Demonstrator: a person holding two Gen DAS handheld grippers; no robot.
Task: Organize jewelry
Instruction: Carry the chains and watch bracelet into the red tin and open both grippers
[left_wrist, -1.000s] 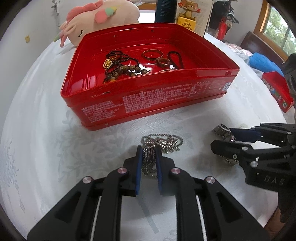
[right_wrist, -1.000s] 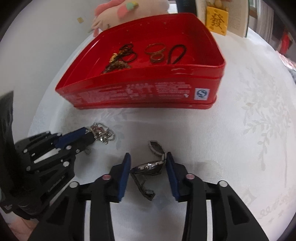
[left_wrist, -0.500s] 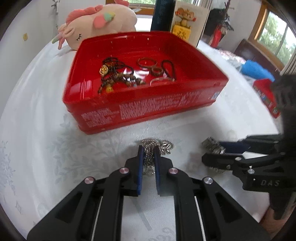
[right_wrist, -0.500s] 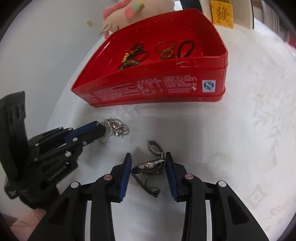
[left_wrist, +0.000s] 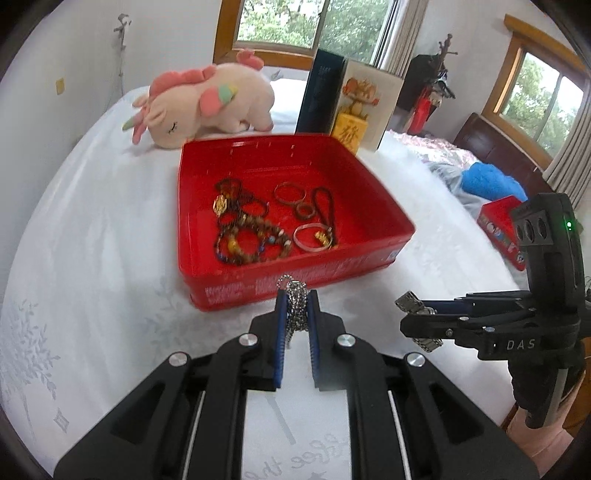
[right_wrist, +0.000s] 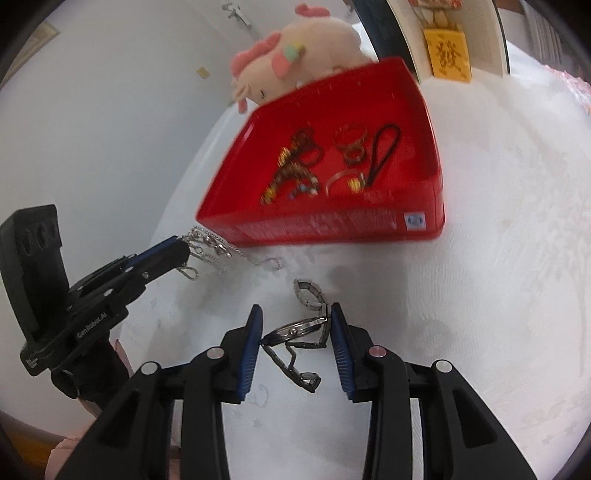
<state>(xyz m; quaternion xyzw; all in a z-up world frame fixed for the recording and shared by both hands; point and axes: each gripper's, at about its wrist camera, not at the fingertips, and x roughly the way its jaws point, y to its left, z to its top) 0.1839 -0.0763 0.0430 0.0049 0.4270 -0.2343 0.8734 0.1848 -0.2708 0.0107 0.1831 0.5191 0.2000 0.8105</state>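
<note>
My left gripper (left_wrist: 295, 295) is shut on a silver chain necklace (left_wrist: 294, 310) and holds it above the white cloth, in front of the red tin (left_wrist: 207, 173); the chain dangles (right_wrist: 210, 251) in the right wrist view. My right gripper (right_wrist: 296, 317) is shut on a silver watch (right_wrist: 299, 332), lifted off the cloth, its band hanging; it shows to the right in the left wrist view (left_wrist: 417, 306). The tin (right_wrist: 332, 225) holds bead bracelets (left_wrist: 247, 240), rings (left_wrist: 290, 192) and a black cord (left_wrist: 325, 206).
A pink plush unicorn (left_wrist: 207, 103) lies behind the tin. A dark box and a printed card box (left_wrist: 354, 107) stand at the back. A smaller red box (left_wrist: 502, 232) sits at the right, near a blue cloth (left_wrist: 491, 181).
Both grippers have risen from the cloth, the left lifting the necklace and the right lifting the watch. The views now look down into the tin from higher up.
</note>
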